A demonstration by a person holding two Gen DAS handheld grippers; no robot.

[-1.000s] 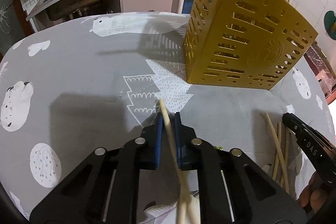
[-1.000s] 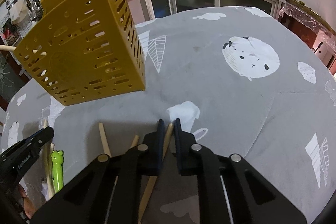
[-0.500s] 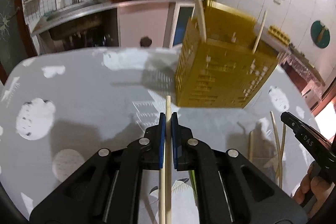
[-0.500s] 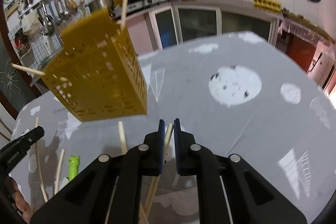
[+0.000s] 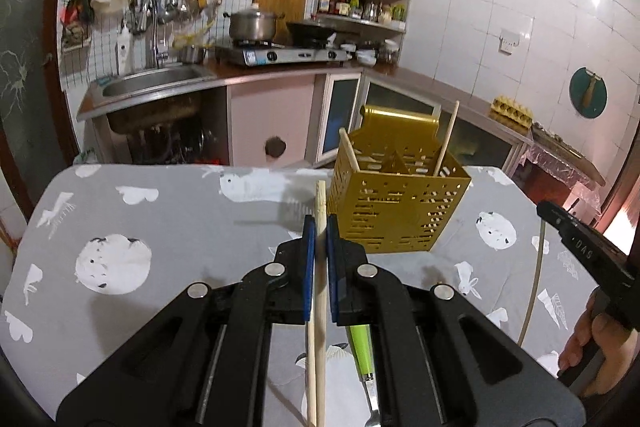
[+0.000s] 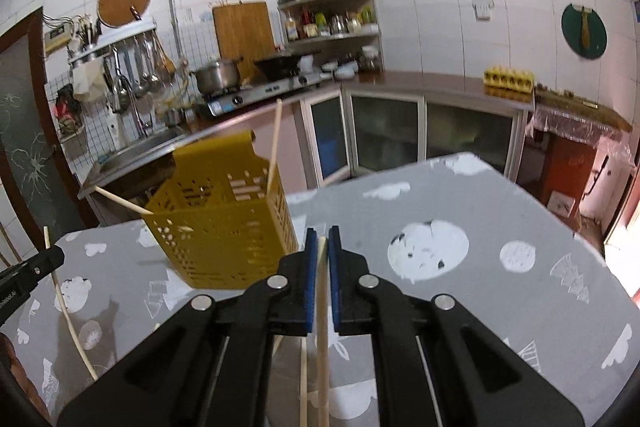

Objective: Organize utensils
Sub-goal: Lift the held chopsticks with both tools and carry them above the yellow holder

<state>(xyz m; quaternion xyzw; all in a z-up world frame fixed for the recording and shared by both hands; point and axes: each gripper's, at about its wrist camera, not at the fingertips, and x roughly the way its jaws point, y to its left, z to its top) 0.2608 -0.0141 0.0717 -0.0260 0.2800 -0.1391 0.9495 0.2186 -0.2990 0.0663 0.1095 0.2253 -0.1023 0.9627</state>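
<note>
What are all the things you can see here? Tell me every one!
holder: one, yellow with holes, standing on the table
chopsticks in holder: two, pale wood, sticking up out of it
held chopsticks: two, pale wood, one in each gripper
loose chopstick: at least one, pale wood, on the cloth in the right view, lower left
fork: one, green handle, on the cloth below the left gripper
table: one, grey cloth with white animal prints
pot: one, steel, on the stove behind
left gripper: black with blue pads, shut on a chopstick
right gripper: black with blue pads, shut on a chopstick
hand: one, at the left view's right edge
</note>
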